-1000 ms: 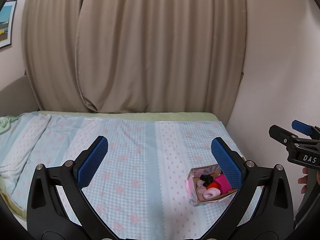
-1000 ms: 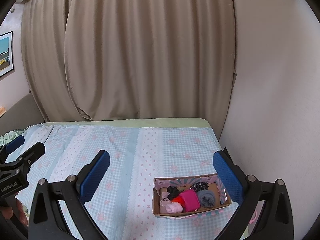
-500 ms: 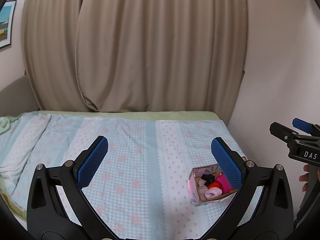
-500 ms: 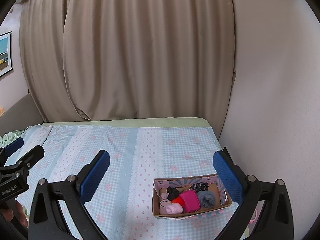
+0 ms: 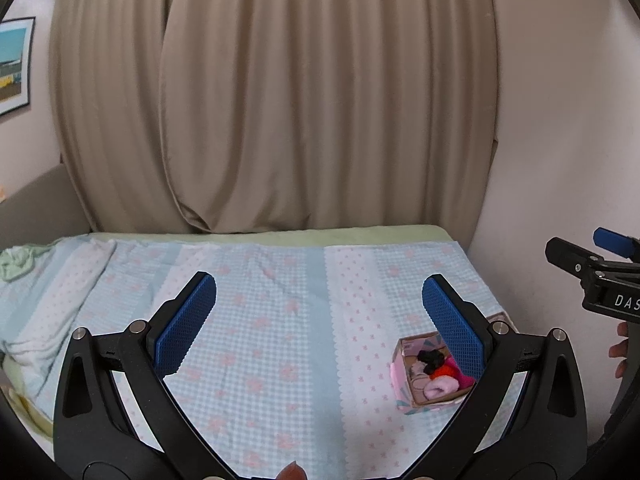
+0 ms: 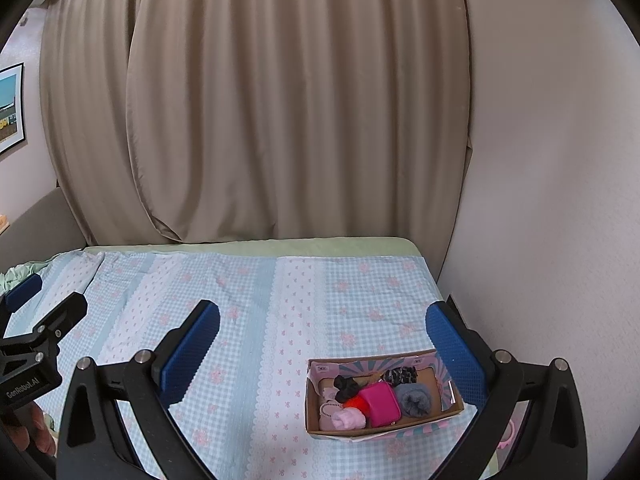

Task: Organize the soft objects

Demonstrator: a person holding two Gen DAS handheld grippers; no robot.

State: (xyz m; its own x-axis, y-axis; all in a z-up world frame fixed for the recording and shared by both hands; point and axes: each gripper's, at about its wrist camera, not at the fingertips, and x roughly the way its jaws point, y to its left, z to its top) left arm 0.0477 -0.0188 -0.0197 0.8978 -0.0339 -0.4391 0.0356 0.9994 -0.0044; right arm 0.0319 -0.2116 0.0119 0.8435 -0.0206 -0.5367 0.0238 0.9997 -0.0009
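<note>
A small cardboard box [image 6: 454, 404] sits on the bed near the right wall; it also shows in the left wrist view [image 5: 400, 376]. It holds soft items: a black scrunchie [image 6: 347, 386], a magenta pouch [image 6: 380, 400], a grey roll [image 6: 416, 398], a pale pink roll [image 6: 350, 419], an orange piece [image 6: 354, 402]. My left gripper [image 5: 319, 326] is open and empty above the bed, left of the box. My right gripper [image 6: 322, 344] is open and empty above the bed, with the box low between its fingers.
The bed has a blue checked cover [image 6: 256, 300] with pink flowers. Beige curtains [image 6: 280, 120] hang behind it and a white wall [image 6: 540, 220] runs along the right. A crumpled green cloth [image 5: 16, 260] lies at the far left. A pink object [image 6: 508, 436] lies by the wall.
Both grippers have drifted slightly; the box sits a little lower and farther right in the left wrist view. Both stay open and empty.
</note>
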